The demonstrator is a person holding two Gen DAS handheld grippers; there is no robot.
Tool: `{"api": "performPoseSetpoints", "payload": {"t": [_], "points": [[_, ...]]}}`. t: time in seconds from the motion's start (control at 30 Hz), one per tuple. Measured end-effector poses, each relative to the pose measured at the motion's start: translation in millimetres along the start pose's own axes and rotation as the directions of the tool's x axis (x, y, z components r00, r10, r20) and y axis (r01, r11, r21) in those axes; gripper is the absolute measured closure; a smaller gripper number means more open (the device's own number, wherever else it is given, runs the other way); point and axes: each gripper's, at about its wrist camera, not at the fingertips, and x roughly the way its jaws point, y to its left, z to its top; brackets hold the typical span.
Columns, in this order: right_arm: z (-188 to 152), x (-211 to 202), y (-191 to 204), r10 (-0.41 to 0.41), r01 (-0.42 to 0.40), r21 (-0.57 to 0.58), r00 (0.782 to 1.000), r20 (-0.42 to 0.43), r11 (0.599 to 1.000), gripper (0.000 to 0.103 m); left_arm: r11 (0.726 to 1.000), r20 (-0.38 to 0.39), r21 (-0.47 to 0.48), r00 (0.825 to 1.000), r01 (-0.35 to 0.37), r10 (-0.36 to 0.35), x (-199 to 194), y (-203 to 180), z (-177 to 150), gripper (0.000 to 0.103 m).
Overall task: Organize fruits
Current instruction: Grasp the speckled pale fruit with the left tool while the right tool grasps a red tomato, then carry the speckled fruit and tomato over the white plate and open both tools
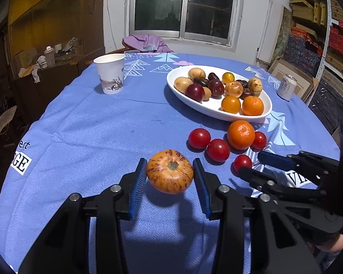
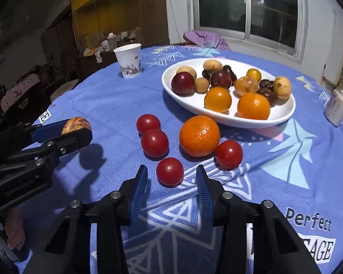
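Observation:
A streaked orange-red apple (image 1: 170, 171) is held between the blue pads of my left gripper (image 1: 170, 170), above its shadow on the blue cloth; it also shows in the right wrist view (image 2: 76, 125). My right gripper (image 2: 171, 176) is open, its fingers on either side of the nearest red tomato (image 2: 170, 171), apart from it. It shows from the side in the left wrist view (image 1: 253, 164). Other red tomatoes (image 2: 154, 143) and a loose mandarin (image 2: 199, 135) lie on the cloth before the white oval plate (image 2: 283, 114) of mixed fruit.
A paper cup (image 1: 109, 73) stands at the far left of the round table. A drink can (image 1: 286, 87) stands at the right edge. A purple cloth (image 1: 146, 43) lies on a chair behind the table.

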Motion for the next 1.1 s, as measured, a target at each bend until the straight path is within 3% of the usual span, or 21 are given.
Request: {"api": "performPoseSetpoints", "payload": {"t": [0.13,0.23,0.33,0.47,0.63,0.87,1.0,1.1], "points": [[0.7,12.3,1.1,0.023,-0.022,0.017,0.998,-0.059,1.000,0.076,1.000,-0.024,-0.009,1.000,0.017,-0.017,3.9,0.5,-1.5,0.062],[-1.0,10.4,0.7,0.038,-0.036,0.031,0.998,-0.056,0.999,0.077,1.000,-0.043,-0.003,0.999,0.018,-0.018,9.0,-1.3,-1.9,0.062],[-0.5,-4.2,-3.9,0.047,-0.047,0.039,0.999,-0.005,0.998,0.077,1.000,-0.048,0.008,0.999,0.015,-0.014,11.0,-3.7,-2.2,0.062],[11.4,-44.9,-22.6,0.041,-0.052,0.088,0.992,0.123,0.995,0.077,0.999,-0.055,0.013,0.998,0.039,-0.038,11.7,-8.0,8.5,0.062],[59.6,-98.4,-64.9,-0.059,0.022,0.146,0.965,0.256,0.989,0.077,0.994,0.029,0.112,1.000,-0.002,-0.002,1.1,-28.4,63.7,0.062],[113.4,-115.1,-108.3,-0.102,0.028,0.210,0.931,0.351,0.977,0.077,0.996,0.090,0.091,0.996,0.017,-0.026,23.6,-51.0,152.3,0.062],[131.6,-86.6,-124.9,-0.087,0.007,0.235,0.940,0.331,0.972,0.077,0.998,0.087,0.050,0.996,0.023,-0.027,54.8,-57.6,178.4,0.062],[144.9,-45.8,-131.1,-0.085,0.022,0.230,0.959,0.269,0.973,0.077,0.999,0.066,0.027,0.997,0.025,-0.027,80.8,-58.5,192.7,0.062]]}}
